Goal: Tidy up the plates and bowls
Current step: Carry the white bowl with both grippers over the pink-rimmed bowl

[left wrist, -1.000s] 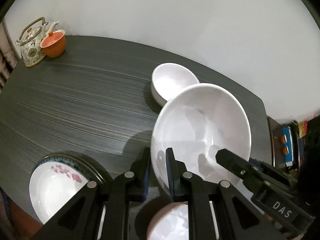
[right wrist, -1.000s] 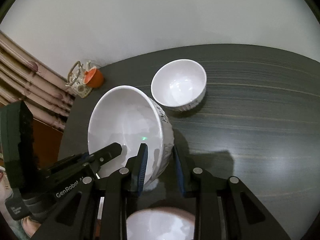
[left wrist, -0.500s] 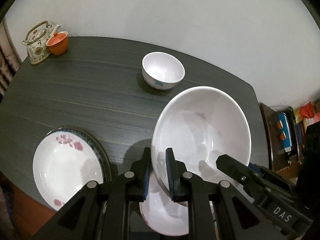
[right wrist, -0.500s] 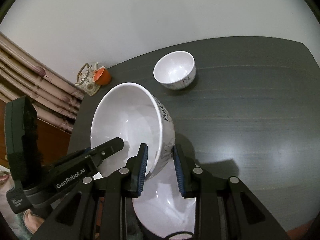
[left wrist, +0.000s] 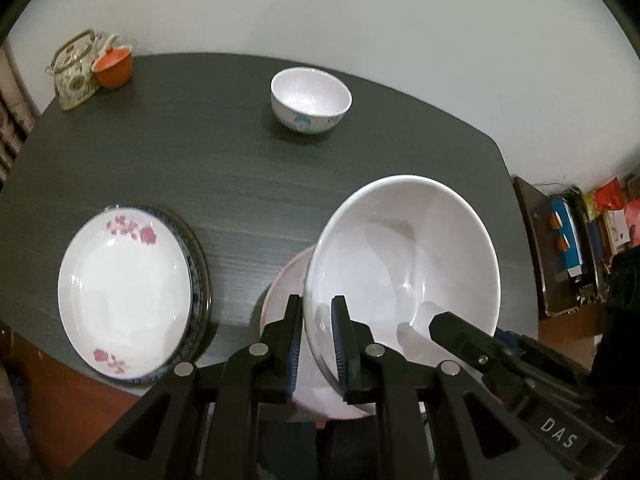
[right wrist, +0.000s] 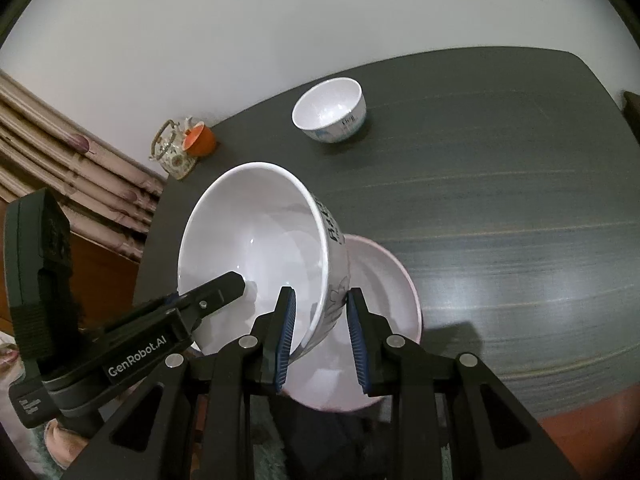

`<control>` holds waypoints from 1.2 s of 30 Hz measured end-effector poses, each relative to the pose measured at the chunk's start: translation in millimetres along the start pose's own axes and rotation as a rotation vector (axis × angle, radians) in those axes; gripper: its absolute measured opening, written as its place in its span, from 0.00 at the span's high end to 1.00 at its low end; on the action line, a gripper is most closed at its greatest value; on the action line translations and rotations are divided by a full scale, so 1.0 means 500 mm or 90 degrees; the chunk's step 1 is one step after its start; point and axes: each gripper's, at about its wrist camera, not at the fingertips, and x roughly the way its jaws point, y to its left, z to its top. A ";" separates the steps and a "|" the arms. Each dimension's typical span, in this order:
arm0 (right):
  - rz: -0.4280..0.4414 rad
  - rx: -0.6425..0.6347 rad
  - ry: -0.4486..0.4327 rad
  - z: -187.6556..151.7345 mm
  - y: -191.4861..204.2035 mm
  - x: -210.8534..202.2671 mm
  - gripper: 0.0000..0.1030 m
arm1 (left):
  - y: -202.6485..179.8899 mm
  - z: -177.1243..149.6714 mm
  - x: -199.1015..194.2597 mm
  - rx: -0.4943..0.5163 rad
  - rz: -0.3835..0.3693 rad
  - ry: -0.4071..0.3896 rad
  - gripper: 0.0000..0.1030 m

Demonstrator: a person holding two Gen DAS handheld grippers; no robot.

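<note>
A large white bowl (left wrist: pixel 404 256) hangs tilted above a pale pink plate (left wrist: pixel 288 280) at the table's near edge. My left gripper (left wrist: pixel 318 344) is shut on the bowl's left rim. My right gripper (right wrist: pixel 320 336) is shut on its right rim; the bowl (right wrist: pixel 260 240) and the pink plate (right wrist: pixel 384 280) show there too. A small white bowl (left wrist: pixel 310 98) stands upright at the far side, also in the right wrist view (right wrist: pixel 330 110). A white plate with pink flowers (left wrist: pixel 124 292) lies on a blue-rimmed plate at the near left.
A patterned teapot (left wrist: pixel 76 68) and an orange cup (left wrist: pixel 114 66) stand at the far left corner of the dark table (left wrist: pixel 200 152). A white wall runs behind. Curtains (right wrist: pixel 60 152) hang left of the table. Shelves with clutter (left wrist: pixel 580 236) stand at the right.
Both grippers have lifted the large bowl up and back toward the near edge. The pink plate beneath it and the flowered plate have come into fuller view.
</note>
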 end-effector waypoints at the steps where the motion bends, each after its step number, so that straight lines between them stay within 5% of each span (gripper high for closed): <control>1: 0.000 0.003 0.002 -0.006 -0.003 0.000 0.75 | -0.001 -0.004 0.001 0.002 0.001 0.002 0.86; 36: -0.059 0.096 0.108 -0.046 -0.052 0.124 0.74 | -0.012 -0.027 0.133 0.019 0.071 0.105 0.85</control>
